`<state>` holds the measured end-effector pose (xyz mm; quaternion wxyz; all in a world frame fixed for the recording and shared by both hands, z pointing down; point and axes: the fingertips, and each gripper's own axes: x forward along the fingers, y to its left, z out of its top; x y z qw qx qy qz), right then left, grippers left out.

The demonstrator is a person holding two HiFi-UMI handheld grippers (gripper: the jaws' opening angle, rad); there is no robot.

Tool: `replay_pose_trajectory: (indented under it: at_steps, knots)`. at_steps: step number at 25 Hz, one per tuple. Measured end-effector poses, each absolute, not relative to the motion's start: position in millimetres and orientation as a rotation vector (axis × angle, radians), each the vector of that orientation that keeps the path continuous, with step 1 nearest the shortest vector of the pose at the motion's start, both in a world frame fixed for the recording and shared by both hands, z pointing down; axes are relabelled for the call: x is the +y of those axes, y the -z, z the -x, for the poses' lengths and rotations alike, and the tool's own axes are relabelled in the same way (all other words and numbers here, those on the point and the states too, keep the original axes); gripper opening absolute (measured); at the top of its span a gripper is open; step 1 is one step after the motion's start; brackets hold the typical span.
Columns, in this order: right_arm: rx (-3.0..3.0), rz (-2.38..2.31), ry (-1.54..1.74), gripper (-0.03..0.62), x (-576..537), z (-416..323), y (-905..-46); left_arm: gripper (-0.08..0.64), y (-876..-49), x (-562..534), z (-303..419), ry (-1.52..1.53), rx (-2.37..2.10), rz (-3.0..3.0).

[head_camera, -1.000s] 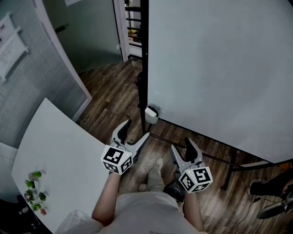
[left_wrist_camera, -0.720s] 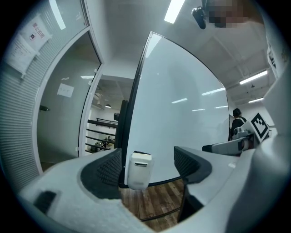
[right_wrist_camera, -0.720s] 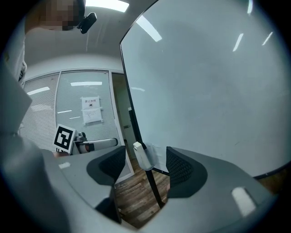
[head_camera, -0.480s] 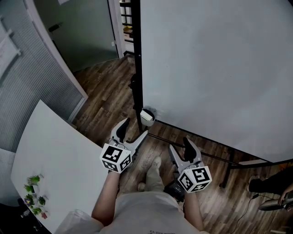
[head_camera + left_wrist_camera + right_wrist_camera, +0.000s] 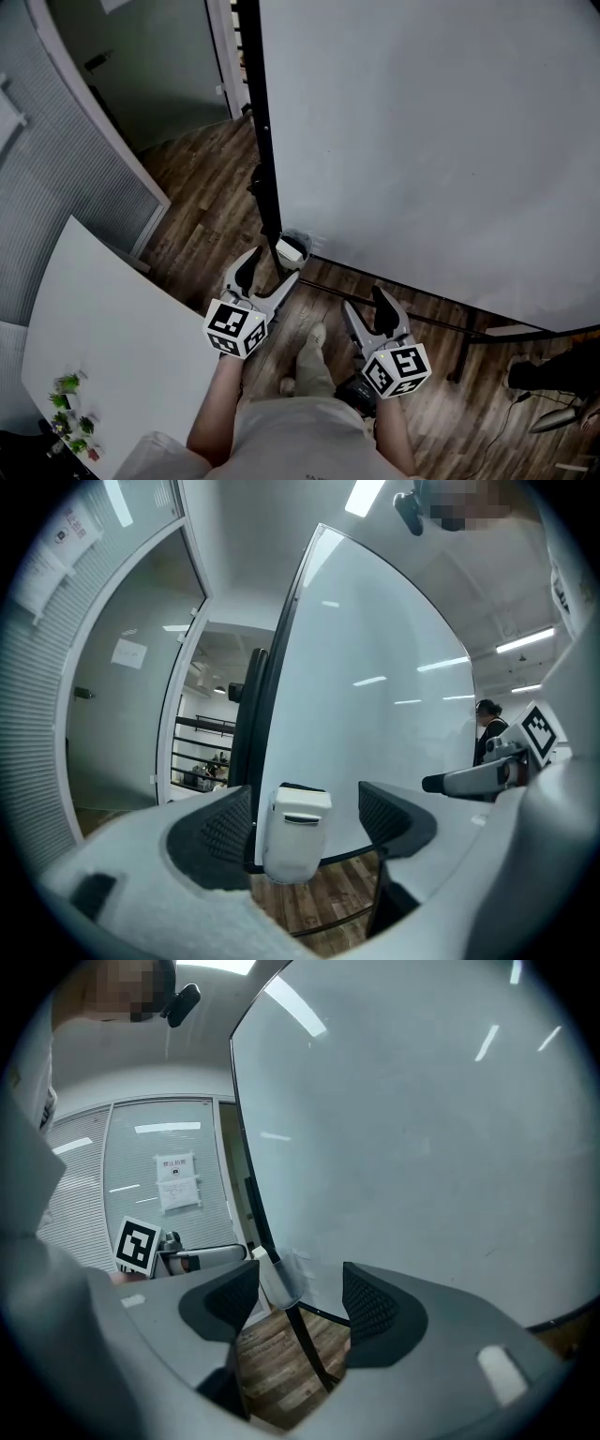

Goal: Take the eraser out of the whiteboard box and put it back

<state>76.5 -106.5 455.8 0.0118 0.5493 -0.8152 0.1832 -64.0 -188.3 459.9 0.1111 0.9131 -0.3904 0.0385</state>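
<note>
Eraser (image 5: 289, 249) is being carried in the whiteboard box (image 5: 286, 1279), which is mounted at the lower left corner of the whiteboard (image 5: 422, 141). Removal is judged not yet begun, so take-out and return are both being left to do. Left gripper (image 5: 274, 265) is being held near the box, jaws wide apart, box framed between them but untouched. Right gripper (image 5: 364, 300) is being held likewise spread, nothing gripped.

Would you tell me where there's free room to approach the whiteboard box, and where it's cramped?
The wood floor between the white table and the black post is bare, as is most of the table. It is crowded at the whiteboard box, against post and whiteboard, with the left gripper close by.
</note>
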Motion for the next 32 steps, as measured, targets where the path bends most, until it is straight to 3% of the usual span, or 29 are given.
replay_pose_trajectory:
  at_steps: [32]
  knots:
    - [-2.529,-1.672,-0.658,0.278,-131,-92,-485,0.321,-477,-221,34,-0.194,-1.191,-2.748]
